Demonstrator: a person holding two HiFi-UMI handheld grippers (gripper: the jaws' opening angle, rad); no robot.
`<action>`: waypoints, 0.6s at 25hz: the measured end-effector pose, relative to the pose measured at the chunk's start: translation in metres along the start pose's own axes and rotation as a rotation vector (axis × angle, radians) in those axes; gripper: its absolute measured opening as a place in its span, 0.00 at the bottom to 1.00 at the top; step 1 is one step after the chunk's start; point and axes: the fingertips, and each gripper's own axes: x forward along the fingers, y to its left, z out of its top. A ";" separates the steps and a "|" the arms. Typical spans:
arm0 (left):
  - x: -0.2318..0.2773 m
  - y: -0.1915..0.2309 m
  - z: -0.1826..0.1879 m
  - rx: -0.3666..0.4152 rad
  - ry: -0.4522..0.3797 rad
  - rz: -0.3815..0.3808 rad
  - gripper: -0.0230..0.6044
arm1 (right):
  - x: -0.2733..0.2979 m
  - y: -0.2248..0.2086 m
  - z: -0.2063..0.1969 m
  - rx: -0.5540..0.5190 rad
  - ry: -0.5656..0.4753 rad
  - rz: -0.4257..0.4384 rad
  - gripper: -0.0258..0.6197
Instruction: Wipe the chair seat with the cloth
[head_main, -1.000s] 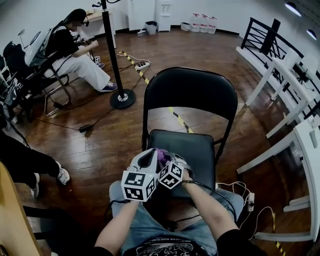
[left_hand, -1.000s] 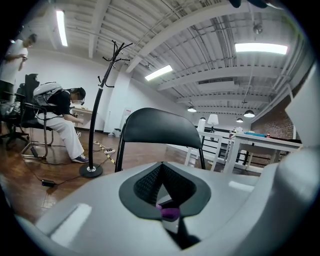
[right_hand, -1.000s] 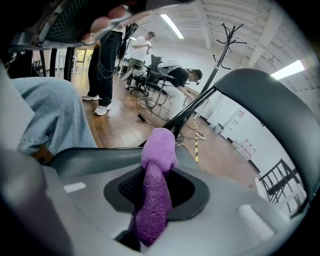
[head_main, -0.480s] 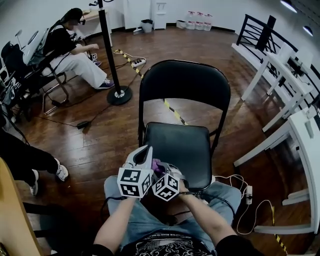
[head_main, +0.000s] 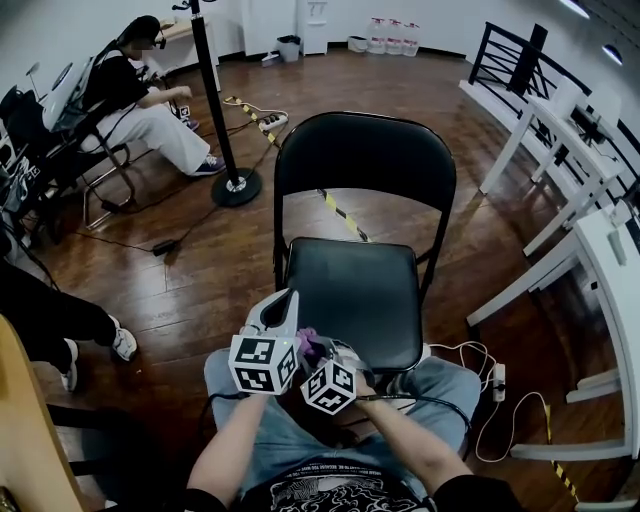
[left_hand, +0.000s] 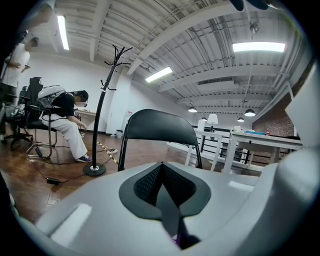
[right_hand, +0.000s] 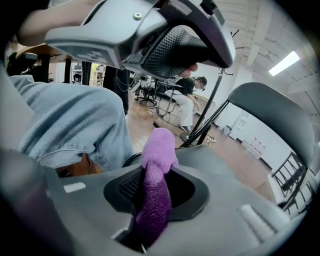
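The black folding chair has its seat (head_main: 352, 288) straight ahead of me and its backrest (head_main: 365, 165) beyond; the backrest (left_hand: 156, 125) also shows in the left gripper view. Both grippers hover at the seat's front left corner, above my knees. My right gripper (head_main: 316, 356) is shut on a purple cloth (head_main: 308, 345). The cloth (right_hand: 156, 170) sticks out of the right gripper (right_hand: 150, 197) as a rolled wad. My left gripper (head_main: 284, 306) sits right beside it, pointing at the backrest. The left gripper (left_hand: 162, 187) is shut, with a sliver of purple at the jaws' base.
A coat stand (head_main: 214, 100) rises behind the chair on the left. Beside it a person (head_main: 135, 95) sits on an office chair. White table frames (head_main: 590, 260) line the right side. A power strip and cables (head_main: 496, 382) lie on the wooden floor by my right knee.
Both grippers have pulled back together toward me, from over the seat's front left part to its front edge. The cloth has stayed in the right gripper.
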 end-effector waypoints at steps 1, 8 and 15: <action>0.000 0.000 0.001 0.000 0.000 -0.001 0.04 | -0.001 0.000 0.001 0.000 -0.002 0.001 0.18; 0.008 0.001 0.006 0.009 -0.007 -0.007 0.04 | -0.007 -0.035 0.014 0.016 -0.034 -0.049 0.18; 0.026 -0.006 0.019 0.005 -0.030 -0.038 0.04 | -0.018 -0.125 0.041 0.037 -0.082 -0.161 0.18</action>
